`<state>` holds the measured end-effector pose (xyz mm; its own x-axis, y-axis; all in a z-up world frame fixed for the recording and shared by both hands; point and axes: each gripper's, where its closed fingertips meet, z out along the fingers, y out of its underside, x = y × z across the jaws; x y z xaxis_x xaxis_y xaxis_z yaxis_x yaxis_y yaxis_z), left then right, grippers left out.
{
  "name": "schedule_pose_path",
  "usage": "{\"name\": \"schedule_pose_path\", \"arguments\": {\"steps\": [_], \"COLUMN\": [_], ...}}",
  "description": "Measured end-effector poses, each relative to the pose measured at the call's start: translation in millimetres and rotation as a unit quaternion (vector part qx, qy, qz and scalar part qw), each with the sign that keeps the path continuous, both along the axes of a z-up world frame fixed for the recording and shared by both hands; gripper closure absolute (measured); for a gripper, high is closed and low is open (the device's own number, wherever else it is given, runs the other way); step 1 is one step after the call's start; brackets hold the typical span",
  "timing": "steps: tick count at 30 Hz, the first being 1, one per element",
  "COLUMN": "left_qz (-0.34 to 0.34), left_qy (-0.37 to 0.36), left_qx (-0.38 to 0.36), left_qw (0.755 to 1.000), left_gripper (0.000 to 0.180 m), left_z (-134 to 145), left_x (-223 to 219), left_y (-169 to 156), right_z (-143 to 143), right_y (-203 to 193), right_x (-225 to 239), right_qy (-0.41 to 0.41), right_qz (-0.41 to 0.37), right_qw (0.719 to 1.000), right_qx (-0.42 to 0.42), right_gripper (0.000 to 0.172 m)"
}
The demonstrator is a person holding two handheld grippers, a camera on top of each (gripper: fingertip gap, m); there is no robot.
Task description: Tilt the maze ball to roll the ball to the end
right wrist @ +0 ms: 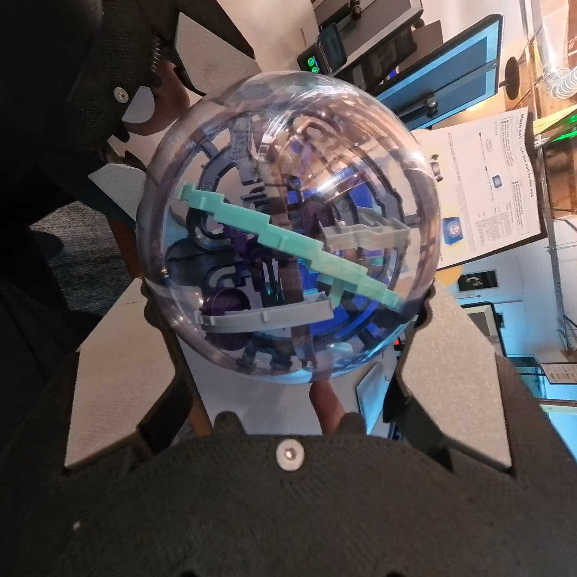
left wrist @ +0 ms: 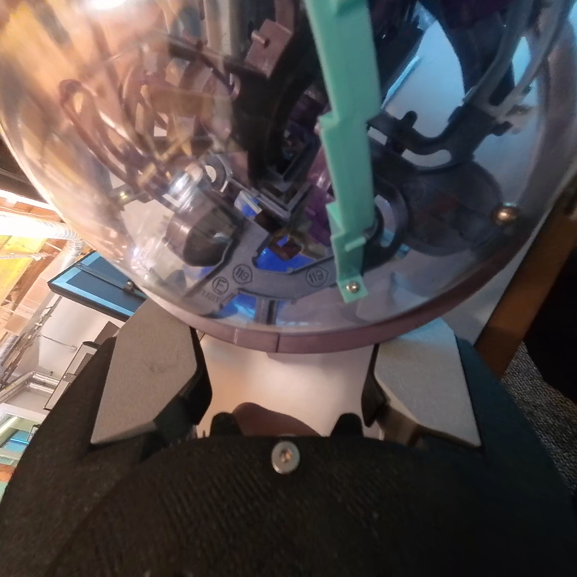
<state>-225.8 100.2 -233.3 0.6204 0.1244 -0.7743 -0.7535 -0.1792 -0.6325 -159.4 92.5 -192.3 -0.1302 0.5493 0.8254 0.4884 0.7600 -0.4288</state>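
1. Maze ball — a clear sphere with a mint green track inside — sits lifted between both grippers
2. Right gripper clamps it, fingers wide, pressing its sides
3. Left gripper cradles the ball's rim; whether its pads press is unclear
4. Small steel ball rests against the shell

Looking like lab or workshop bay inside industrial building. Blue-lit monitor on stand sitting behind work area, showing again in left wrist view. Flexible ribbed duct hose running along exposed wood framing. Printed instruction sheet lying on white table, black edge showing. Small device with green indicator lights glowing near black equipment racks. Grey carpet covering floor; metal conduit crossing white wall.
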Motion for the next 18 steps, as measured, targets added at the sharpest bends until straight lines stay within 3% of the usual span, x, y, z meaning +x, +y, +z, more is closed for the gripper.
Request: {"name": "schedule_pose_path", "arguments": {"steps": [18], "left_qz": [0.030], "left_qy": [-0.035], "left_qx": [-0.050], "left_qw": [0.998], "left_gripper": [0.060], "left_z": [-16], "left_x": [2], "left_y": [-1], "right_z": [-8], "right_y": [7], "right_x": [1], "right_qy": [-0.043], "right_qz": [0.010], "right_qw": [0.999], "right_qx": [-0.030], "right_gripper": [0.013]}}
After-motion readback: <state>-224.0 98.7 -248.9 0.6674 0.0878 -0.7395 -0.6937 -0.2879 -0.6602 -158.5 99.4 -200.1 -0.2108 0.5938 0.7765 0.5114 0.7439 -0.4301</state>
